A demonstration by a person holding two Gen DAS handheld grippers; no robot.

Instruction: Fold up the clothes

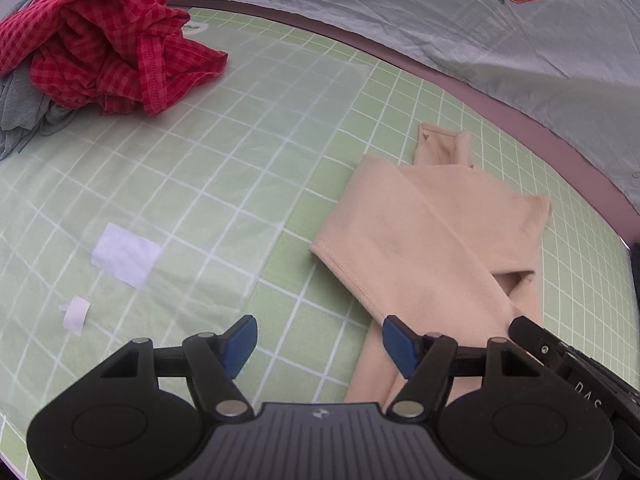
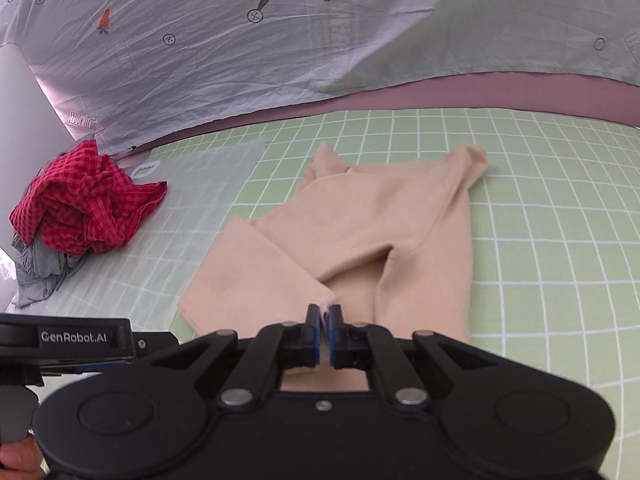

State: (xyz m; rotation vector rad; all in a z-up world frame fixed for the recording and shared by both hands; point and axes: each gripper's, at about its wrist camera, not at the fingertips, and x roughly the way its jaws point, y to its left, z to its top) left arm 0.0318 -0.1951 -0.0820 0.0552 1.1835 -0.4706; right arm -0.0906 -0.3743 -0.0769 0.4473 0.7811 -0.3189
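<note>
We count one beige garment lying partly folded on the green grid mat, toward the near right of the mat in the left wrist view and at the middle in the right wrist view. Our right gripper has its jaws pressed together on a near corner of a folded flap of that beige garment, with a sliver of pale cloth showing between the blue pads. Our left gripper holds its jaws well apart with nothing between them; its right blue pad sits over the near edge of the beige garment, and we cannot tell whether it touches.

At the far left of the mat lies one pile of two more garments: one red checked garment crumpled on top of one grey garment. Two white scraps lie on the near left of the mat, one larger white patch and one small white piece. Behind the mat hangs one pale sheet printed with carrots.
</note>
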